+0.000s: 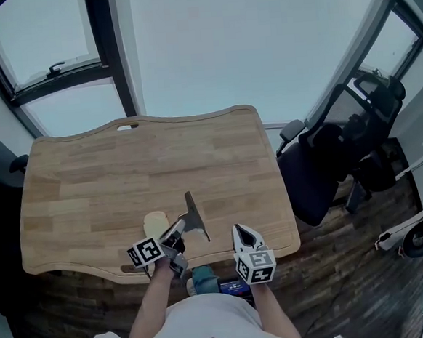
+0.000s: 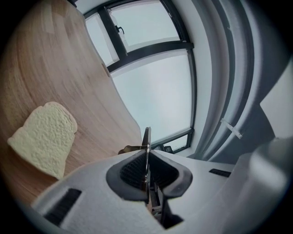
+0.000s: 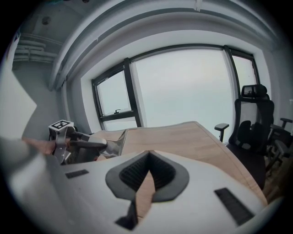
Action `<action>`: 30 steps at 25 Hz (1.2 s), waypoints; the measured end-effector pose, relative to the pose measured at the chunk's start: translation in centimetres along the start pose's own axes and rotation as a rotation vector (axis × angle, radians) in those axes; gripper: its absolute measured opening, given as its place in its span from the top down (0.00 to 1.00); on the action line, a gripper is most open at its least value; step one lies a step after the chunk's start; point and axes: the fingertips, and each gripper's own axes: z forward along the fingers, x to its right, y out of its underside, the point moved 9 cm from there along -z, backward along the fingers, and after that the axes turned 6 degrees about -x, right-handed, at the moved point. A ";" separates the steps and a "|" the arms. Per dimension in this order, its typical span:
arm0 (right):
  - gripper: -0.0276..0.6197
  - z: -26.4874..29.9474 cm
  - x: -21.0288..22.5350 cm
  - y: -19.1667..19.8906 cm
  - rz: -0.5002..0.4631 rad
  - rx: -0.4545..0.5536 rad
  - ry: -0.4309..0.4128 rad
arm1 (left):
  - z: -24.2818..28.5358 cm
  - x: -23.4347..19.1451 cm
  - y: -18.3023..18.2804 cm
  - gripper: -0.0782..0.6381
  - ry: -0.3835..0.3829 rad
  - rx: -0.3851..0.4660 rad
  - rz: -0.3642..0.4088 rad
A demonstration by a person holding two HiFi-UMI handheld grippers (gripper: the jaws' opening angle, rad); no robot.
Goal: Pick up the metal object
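Left gripper (image 2: 146, 159) clenched on thin flat grey metal blade (image 1: 196, 218), above light wooden counter (image 1: 124, 171), near pale bread slice (image 1: 155, 223). Right gripper (image 3: 147, 154) closed, empty.

The table (image 1: 88, 181) is pale honey-coloured wood with straight plank grain. The bread slice (image 2: 43, 137) is cream with a faintly tan crust. The metal object (image 1: 194, 218) is dull grey. The left tool (image 1: 178, 229) and right tool (image 1: 241, 231) are light grey with black ribbed pads, and each bears a white cube printed with black square markers. The office chair (image 1: 321, 170) is black, the floor (image 1: 337, 286) is dark brown boards, and the shirt (image 1: 202, 326) is white with yellow print.
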 end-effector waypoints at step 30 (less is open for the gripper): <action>0.94 -2.4 -6.9 -4.5 -0.089 0.179 -0.110 | -7.1 6.8 -0.3 0.84 0.364 0.113 -0.007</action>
